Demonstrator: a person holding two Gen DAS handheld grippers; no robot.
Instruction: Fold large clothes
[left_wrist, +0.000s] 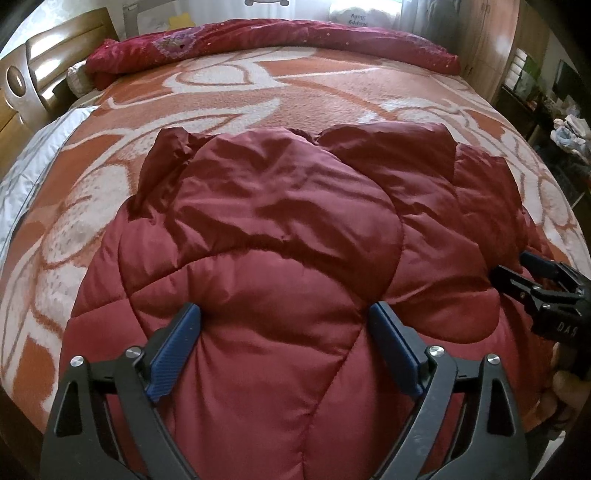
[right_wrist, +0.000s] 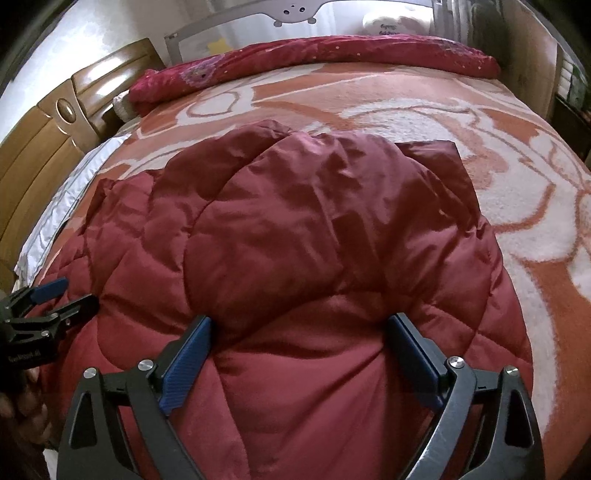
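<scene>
While both the left gripper and right gripper stand spread apart over the quilted red coat beneath them, its slippery, puffy folded layers could spring back open.

Jacket's near hem perhaps cropped
</scene>
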